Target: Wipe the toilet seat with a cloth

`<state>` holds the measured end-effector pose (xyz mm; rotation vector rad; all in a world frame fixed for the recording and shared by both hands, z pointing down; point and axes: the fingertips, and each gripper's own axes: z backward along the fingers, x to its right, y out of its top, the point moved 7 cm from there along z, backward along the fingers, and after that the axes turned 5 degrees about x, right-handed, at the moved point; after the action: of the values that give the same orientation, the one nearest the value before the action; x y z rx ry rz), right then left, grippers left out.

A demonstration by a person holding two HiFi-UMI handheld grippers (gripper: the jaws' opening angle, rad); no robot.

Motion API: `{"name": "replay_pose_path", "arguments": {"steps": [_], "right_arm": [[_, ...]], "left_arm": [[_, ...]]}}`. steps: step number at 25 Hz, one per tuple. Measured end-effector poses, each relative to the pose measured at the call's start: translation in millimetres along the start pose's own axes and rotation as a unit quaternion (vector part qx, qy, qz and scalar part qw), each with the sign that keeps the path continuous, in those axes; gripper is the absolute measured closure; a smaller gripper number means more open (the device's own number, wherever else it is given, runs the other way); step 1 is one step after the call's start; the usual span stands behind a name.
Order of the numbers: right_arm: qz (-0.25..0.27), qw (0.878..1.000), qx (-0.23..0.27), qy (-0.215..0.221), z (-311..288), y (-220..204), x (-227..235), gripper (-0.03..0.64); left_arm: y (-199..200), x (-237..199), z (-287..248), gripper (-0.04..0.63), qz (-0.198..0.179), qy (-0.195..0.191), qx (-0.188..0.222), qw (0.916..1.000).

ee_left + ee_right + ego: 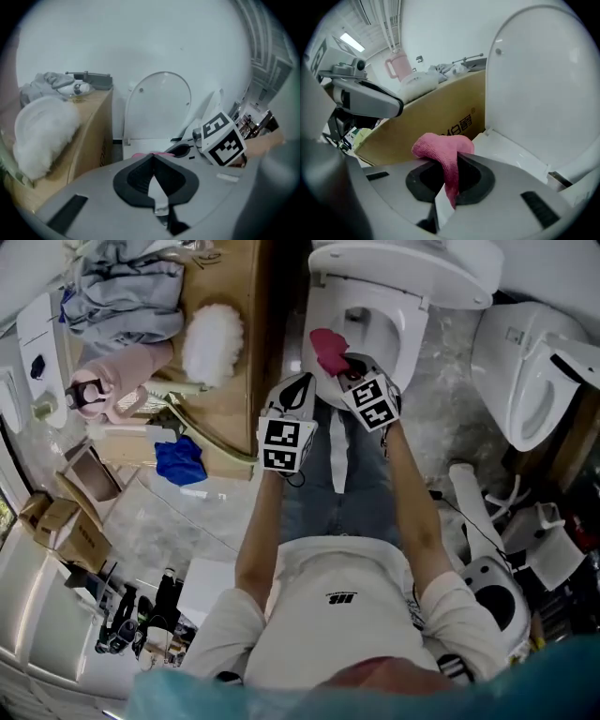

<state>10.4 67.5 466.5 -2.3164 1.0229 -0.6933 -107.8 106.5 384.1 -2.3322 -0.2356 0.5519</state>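
A white toilet point(412, 329) stands at the top of the head view, lid point(539, 79) raised upright. My right gripper point(349, 367) hangs over the seat's left side, shut on a pink cloth point(326, 348). The cloth point(443, 150) bunches out between the jaws in the right gripper view, just above the seat rim point(511, 150). My left gripper point(298, 390) is beside it to the left, over the seat's near-left edge; its jaws meet with nothing between them. A sliver of the pink cloth point(147, 154) shows past its tips.
A cardboard box point(239, 352) stands close left of the toilet, with a white fluffy pad point(212, 341), grey cloths point(127, 287) and a pink jug point(117, 390) on it. A blue cloth point(182, 460) lies lower. More white toilet parts point(534, 381) crowd the right side.
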Motion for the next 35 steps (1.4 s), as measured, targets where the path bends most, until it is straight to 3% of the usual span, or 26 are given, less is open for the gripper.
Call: {"name": "replay_pose_path", "arguments": {"steps": [7,16,25,35], "right_arm": [[-0.016,0.998,0.054,-0.031,91.4,44.5,-6.9,0.6],[-0.015,0.989,0.132,-0.07,194.9,108.7,-28.0,0.6],[0.002,0.965,0.231,-0.124,291.6,165.8,-50.9,0.6],[0.004,0.941,0.29,-0.175,356.0,177.3,-69.8,0.601]], "left_arm": [[57.3,31.8,36.7,0.586,-0.055,-0.03,0.024,0.9977],[126.5,65.4,95.8,0.586,-0.096,-0.05,0.073,0.9914],[190.4,97.4,149.0,0.586,-0.135,-0.077,0.148,0.9767],[219.3,135.4,178.8,0.586,-0.185,-0.121,0.192,0.9562]]}}
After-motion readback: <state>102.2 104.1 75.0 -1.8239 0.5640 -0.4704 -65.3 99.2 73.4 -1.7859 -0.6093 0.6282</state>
